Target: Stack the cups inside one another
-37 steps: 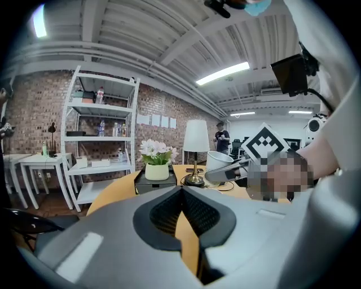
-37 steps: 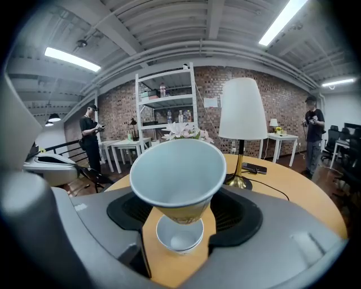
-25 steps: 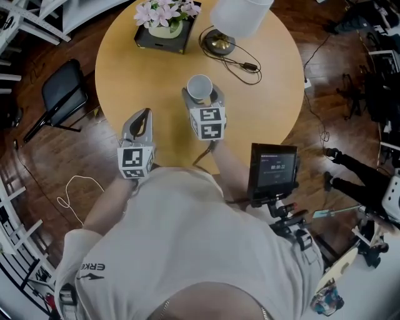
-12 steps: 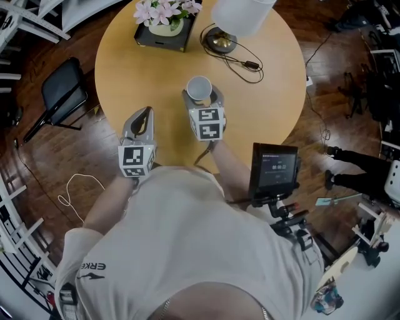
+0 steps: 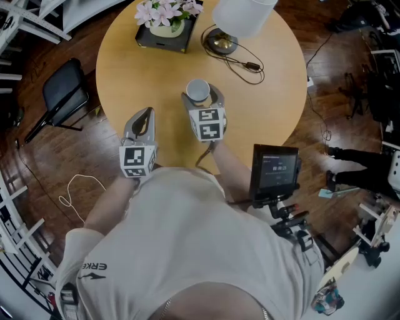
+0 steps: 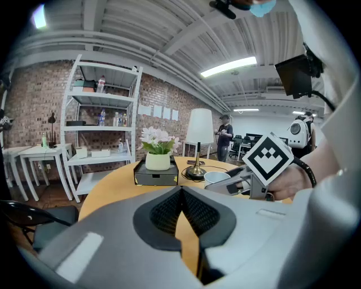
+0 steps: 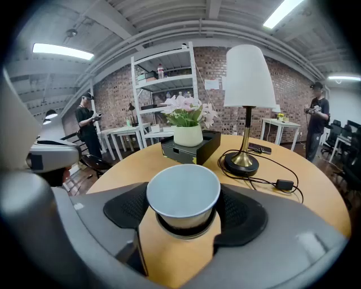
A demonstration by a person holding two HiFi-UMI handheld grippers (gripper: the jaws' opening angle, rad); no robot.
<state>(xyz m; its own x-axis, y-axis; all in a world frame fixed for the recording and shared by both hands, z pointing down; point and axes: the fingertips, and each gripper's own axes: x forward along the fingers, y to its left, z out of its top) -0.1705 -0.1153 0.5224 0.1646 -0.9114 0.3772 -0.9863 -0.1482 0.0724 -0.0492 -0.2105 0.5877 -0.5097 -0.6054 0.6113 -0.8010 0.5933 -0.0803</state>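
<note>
A white paper cup (image 5: pixel 197 90) stands upright on the round wooden table (image 5: pixel 144 69), and a darker rim right under it suggests it is nested in another cup (image 7: pixel 183 195). My right gripper (image 5: pixel 202 97) straddles it. Its jaws have just been opening, and the pads (image 7: pixel 127 209) stand a little off the cup's sides, so they are open around it. My left gripper (image 5: pixel 143 120) hovers at the table's near left edge, shut and empty (image 6: pixel 181 195). From the left gripper view the cup (image 6: pixel 217 176) peeks out beside the right gripper's marker cube.
At the table's far side are a lamp (image 5: pixel 240 15) with a brass base and trailing cable (image 5: pixel 247 62), and a flower pot on a black box (image 5: pixel 165 28). A folding chair (image 5: pixel 62 94) stands left of the table, and a monitor on a tripod (image 5: pixel 274 167) at the right.
The right gripper's jaws have spread wider around the cup. The cup looks slightly smaller and sits a touch lower between them. The left gripper has stayed put.
</note>
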